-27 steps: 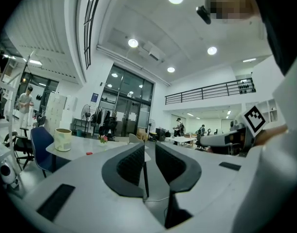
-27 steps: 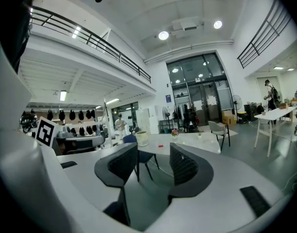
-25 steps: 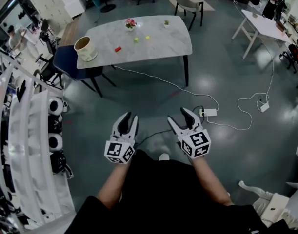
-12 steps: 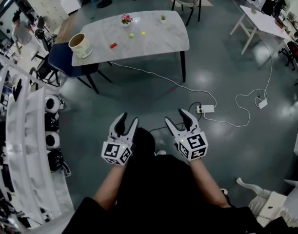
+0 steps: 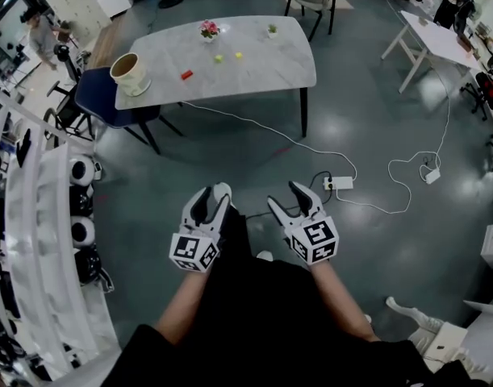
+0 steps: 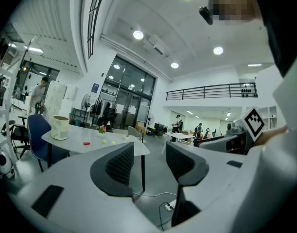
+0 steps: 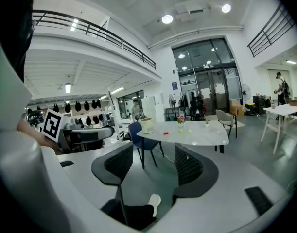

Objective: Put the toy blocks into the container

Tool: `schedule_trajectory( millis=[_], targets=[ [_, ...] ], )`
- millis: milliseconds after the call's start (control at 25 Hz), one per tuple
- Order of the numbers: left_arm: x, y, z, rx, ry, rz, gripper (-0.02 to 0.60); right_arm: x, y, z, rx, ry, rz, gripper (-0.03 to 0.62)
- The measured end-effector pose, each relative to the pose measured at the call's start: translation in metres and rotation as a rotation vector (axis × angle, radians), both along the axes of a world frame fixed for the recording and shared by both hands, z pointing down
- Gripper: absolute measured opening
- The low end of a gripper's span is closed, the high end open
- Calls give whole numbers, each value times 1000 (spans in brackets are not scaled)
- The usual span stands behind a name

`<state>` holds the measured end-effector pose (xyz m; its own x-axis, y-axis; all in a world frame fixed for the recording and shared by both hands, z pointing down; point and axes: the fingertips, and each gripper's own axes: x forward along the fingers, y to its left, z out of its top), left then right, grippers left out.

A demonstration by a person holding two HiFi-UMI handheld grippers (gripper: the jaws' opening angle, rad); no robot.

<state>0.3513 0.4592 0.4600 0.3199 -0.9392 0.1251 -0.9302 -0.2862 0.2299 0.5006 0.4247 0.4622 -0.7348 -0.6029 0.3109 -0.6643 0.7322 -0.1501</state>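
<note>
1. The left gripper (image 6: 148,161) has its jaws well apart. They have just been opening, and nothing is between them. The right gripper (image 7: 160,166) also has its jaws spread and empty. Both are held low in front of the person, well away from the worktop (image 5: 262,67).
2. None of the task looks done. The red block (image 5: 186,75) and two yellow-green blocks (image 5: 218,58) lie loose on the worktop, apart from the container (image 5: 131,72) at its left end. The inside of the container cannot be seen. The approach and every pick and drop remain.
3. The worktop is a pale, marble-patterned slab with rounded corners on thin dark legs. The container is a cream, round, open-topped pot. The blocks are small and plain-coloured; the red one looks oblong. The jaws carry dark, ribbed pads on smooth, curved grey shells.
</note>
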Motion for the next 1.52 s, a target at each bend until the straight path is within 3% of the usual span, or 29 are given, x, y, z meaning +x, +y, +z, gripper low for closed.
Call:
schedule_trajectory(
  millis=[160,400,680,1120,1520],
  targets=[
    [-33,-34,3,1,12,-21,184,-34,-36,-5,9,1,-19,232],
    [-71,-108,13,-3,36,15,184,-84,-99,2,-11,6,-71,232],
    [-128,-204,16,12,-55,69,187,-138,-187,13,-72,23,-31,232],
    [-213,-311,15,-2,38,66,187,-203,-303,-9,-36,20,10,232],
    [-234,-358,25,-11,93,172,189,-230,-339,6,-92,40,84,232]
  ],
)
